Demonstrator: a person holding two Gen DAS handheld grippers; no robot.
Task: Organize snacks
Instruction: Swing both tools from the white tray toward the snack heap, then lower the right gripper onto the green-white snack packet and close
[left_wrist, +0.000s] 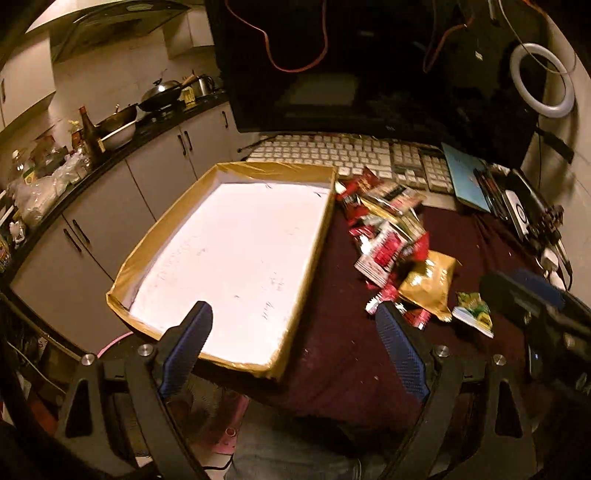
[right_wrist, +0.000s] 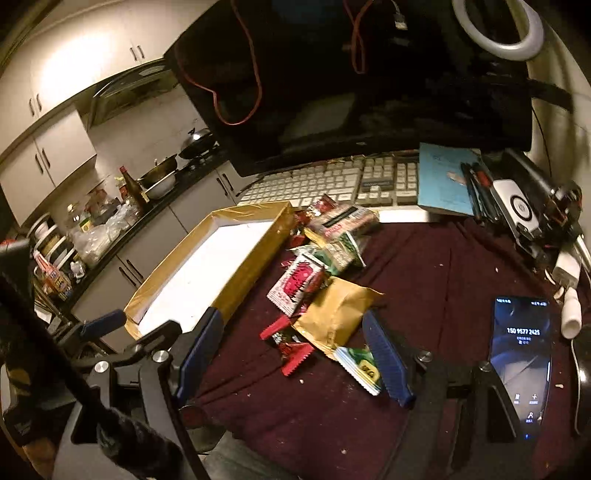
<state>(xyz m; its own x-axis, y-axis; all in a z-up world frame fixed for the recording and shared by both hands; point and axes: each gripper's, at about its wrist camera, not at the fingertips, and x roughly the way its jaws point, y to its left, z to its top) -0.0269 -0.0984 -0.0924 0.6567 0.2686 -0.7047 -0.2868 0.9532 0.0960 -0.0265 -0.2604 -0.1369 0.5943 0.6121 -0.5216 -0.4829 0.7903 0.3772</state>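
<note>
Maroon cloth (right_wrist: 424, 280): covers the tabletop; every place below is given relative to the tray.
Tray (left_wrist: 314, 258): shallow box with gold-brown walls and a bare white floor, nothing lying in it; it sits on the left part of the cloth, its near corner reaching past the table edge.
Snack pile (left_wrist: 388, 229): heaped on the cloth just beside the tray's right wall, the far packets touching or nearly touching that wall; mostly red and white packets.
Gold packet (right_wrist: 336, 314): at the near end of the pile, right of the tray, lying over the red packets.
Green packet (right_wrist: 360, 363): nearest piece of the pile, right of the tray and just in front of the gold packet; white-edged.
Left gripper (left_wrist: 295, 325): fingers spread wide, holding nothing; it hangs over the tray's near right corner, the left finger (left_wrist: 188, 343) above the white floor and the right one above the cloth.
Right gripper (right_wrist: 291, 339): fingers spread wide, nothing clamped; it hangs over the near end of the pile, right of the tray, the green packet just beside its right finger (right_wrist: 388, 362); whether they touch cannot be told.
Keyboard (left_wrist: 332, 151): beyond the tray's far wall, under a dark monitor (left_wrist: 369, 66).
Phone (right_wrist: 521, 365): lit screen, on the cloth well right of the tray.
Kitchen counter (left_wrist: 122, 147): left of the tray, beyond the table, crowded with pans and bottles.
</note>
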